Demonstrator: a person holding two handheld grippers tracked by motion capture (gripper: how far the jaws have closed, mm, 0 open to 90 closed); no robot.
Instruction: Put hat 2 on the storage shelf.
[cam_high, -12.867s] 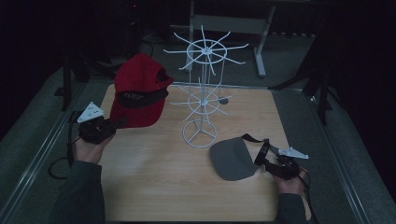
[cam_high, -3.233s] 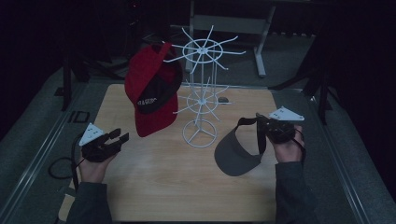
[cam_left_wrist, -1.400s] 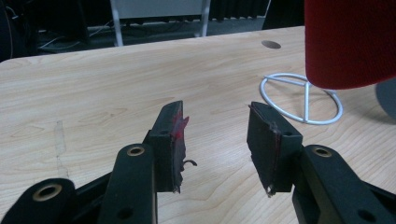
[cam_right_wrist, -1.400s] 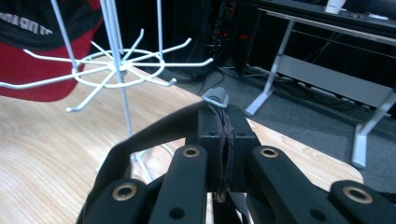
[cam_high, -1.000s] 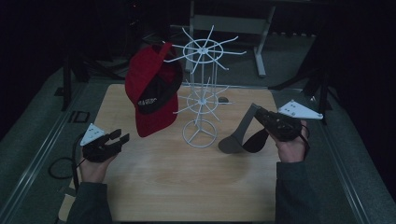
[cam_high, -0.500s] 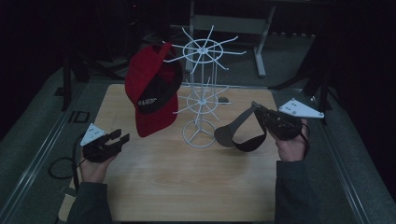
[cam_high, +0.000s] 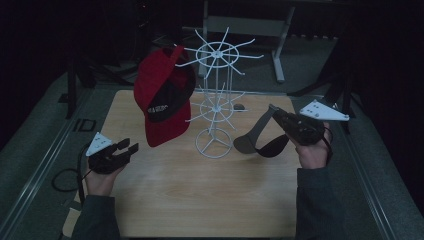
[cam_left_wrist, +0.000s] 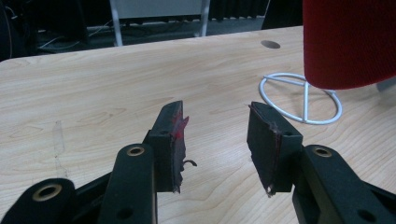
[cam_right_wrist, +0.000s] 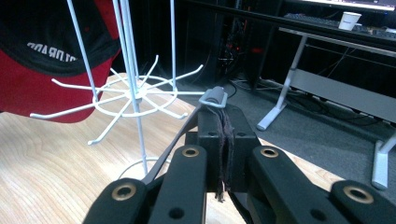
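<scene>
Overhead, the right hand-held gripper (cam_high: 292, 125) is clamped on the strap of the grey visor (cam_high: 260, 142), held above the table (cam_high: 165, 200) just right of the white wire rack (cam_high: 216, 100). In its own view the rack's prongs (cam_right_wrist: 135, 100) lie ahead-left — strap (cam_right_wrist: 212, 100) pinched between the jaws. The left hand-held gripper (cam_left_wrist: 215, 135) stands apart, empty.

Looked like a lab or office workroom: dark, with a wooden table (cam_high: 200, 200) on grey carpet (cam_high: 35, 150), metal desk legs (cam_right_wrist: 285, 93) behind, tangled cables (cam_right_wrist: 233, 46) underneath, a paper cup (cam_right_wrist: 349, 19) beside a keyboard (cam_right_wrist: 317, 18).
</scene>
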